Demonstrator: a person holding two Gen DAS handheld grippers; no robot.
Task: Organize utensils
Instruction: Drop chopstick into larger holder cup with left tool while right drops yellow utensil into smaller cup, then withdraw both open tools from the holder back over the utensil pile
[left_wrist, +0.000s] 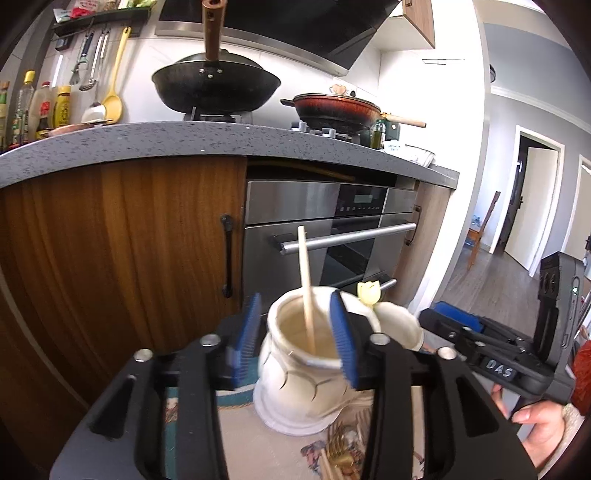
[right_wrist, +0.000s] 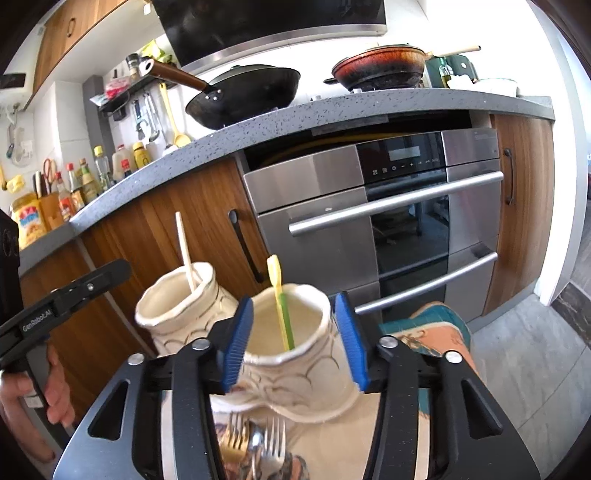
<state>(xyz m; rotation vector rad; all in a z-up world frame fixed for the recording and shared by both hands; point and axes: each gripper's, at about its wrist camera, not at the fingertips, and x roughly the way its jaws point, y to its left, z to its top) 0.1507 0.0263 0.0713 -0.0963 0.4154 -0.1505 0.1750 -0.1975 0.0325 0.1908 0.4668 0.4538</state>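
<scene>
Two cream ceramic jars stand side by side on a patterned cloth. The left jar (left_wrist: 299, 384) holds a wooden chopstick (left_wrist: 306, 288); it also shows in the right wrist view (right_wrist: 177, 310). My left gripper (left_wrist: 295, 343) is open, its blue pads either side of this jar's rim without gripping. The right jar (right_wrist: 295, 365) holds a yellow-green utensil (right_wrist: 281, 302). My right gripper (right_wrist: 295, 339) is open, straddling that jar's rim. Gold and silver forks (right_wrist: 255, 446) lie on the cloth in front of the jars.
A wooden cabinet (left_wrist: 122, 251) and a steel oven (right_wrist: 388, 221) stand right behind the jars under a grey counter (right_wrist: 332, 110) with a wok and a pan. The cloth (right_wrist: 436, 332) ends just right of the jars. Floor lies beyond.
</scene>
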